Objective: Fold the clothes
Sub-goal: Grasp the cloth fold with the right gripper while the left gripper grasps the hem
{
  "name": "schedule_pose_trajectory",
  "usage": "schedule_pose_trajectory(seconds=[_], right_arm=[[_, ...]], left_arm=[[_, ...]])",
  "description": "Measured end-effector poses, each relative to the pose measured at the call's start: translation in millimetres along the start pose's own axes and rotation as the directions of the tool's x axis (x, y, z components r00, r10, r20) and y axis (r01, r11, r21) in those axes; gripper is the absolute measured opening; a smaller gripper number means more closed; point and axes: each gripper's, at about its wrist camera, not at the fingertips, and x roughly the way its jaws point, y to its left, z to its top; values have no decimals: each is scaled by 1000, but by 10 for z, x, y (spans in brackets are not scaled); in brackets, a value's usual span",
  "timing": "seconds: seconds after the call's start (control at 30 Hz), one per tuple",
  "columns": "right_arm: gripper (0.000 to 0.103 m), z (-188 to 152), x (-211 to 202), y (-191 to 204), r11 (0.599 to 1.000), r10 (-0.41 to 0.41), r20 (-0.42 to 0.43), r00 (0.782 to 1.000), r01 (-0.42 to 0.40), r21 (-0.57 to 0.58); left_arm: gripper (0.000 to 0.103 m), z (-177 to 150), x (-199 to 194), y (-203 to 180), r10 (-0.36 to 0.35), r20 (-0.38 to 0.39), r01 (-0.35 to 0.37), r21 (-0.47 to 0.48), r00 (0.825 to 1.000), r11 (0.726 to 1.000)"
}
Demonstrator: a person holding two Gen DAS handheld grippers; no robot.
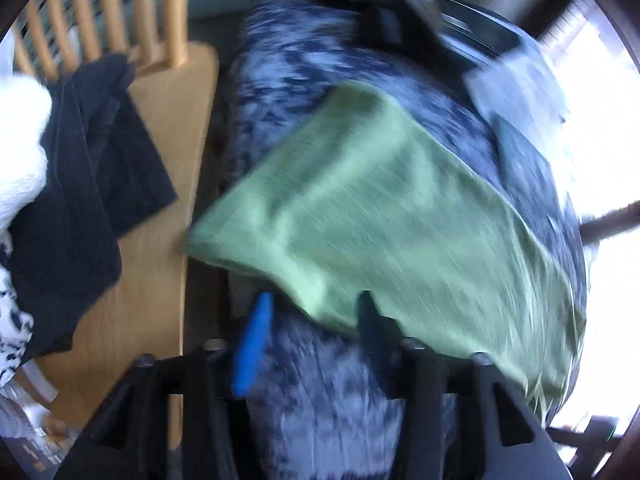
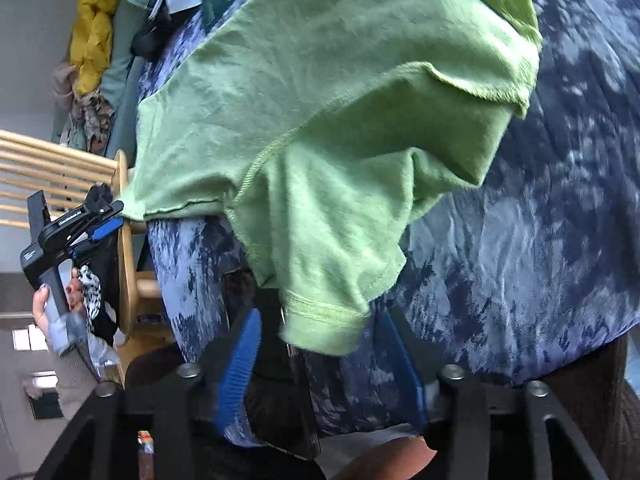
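Blue-mottled bed quilt, centre frame: green cotton T-shirt laid out for folding; both claws open, empty.

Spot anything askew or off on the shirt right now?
Yes. The green shirt lies rumpled, not flat: its sleeve droops over the edge of the blue patterned cover, and fabric above it is bunched in a loose fold. Both grippers are open, off it.
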Motion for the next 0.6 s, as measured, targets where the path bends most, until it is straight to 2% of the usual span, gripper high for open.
schedule_pose_trajectory(seconds=[0.1,0.17,0.2,0.27,0.33,0.37,0.47,0.5,0.53,0.6], right_arm=[[61,37,0,-45,1000,-14,-3,1000,14,4],[60,95,84,-104,1000,2,-29,1000,-1,25],[55,111,136,-118,999,13,-44,999,-11,37],[7,112,216,-120,997,51,-75,996,-47,54],[6,86,207,-59,993,110,-88,990,-106,43],[6,76,167,-16,992,128,-83,988,-126,28],[6,101,11,72,981,192,-62,979,-192,8],[6,134,-49,95,977,215,-51,975,-215,3],[6,186,-112,115,973,231,-34,972,-231,-3],[7,317,-197,147,971,241,0,971,-241,-9]], left_arm=[[65,-286,-186,-357,-58,13,55,159,998,986],[67,-514,-290,-699,-110,22,99,290,994,952],[67,-636,-336,-892,-130,29,111,360,991,926],[67,-842,-397,-1241,-122,69,72,498,990,864],[68,-1128,-423,-1610,-100,147,-22,659,984,751],[68,-1306,-406,-1795,-101,177,-65,740,979,670],[68,-1575,-280,-2109,-98,165,-91,850,981,519],[68,-1628,-233,-2187,-98,147,-81,868,984,489],[68,-1657,-193,-2246,-102,127,-64,876,987,478],[68,-1646,-121,-2334,-130,71,1,874,989,485]])
